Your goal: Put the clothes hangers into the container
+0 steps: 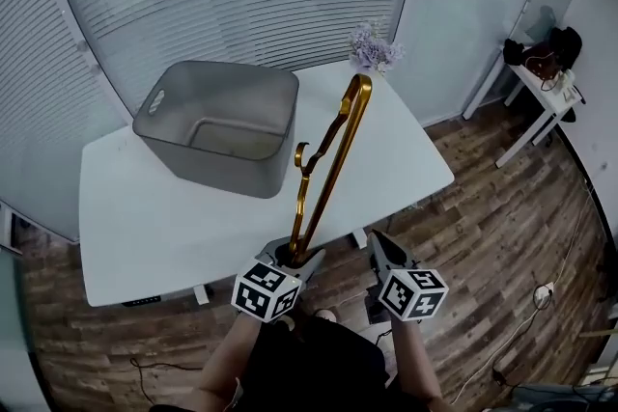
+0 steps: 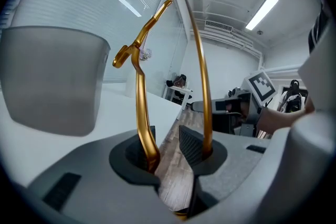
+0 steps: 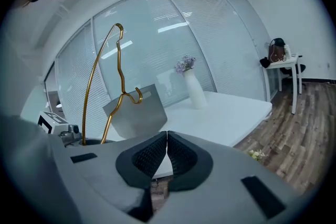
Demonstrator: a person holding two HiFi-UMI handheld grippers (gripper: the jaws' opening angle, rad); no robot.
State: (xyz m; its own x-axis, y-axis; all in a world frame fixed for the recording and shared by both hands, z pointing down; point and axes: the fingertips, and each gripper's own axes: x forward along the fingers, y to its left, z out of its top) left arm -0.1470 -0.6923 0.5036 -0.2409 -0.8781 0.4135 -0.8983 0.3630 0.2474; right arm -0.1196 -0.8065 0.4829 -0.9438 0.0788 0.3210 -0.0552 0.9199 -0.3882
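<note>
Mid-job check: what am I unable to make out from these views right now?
- Container floor: in the head view its near wall hides the front part. The left gripper view shows only the outside.
- Hanger lower end: in the head view it is behind the left tongs. In the left gripper view it is sunk below the pads.
- Things on the side table: too small in the head view.

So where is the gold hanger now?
In the head view, the hanger is at bottom centre, held in the jaws of the left gripper, and it sticks up just right of the bin.
</note>
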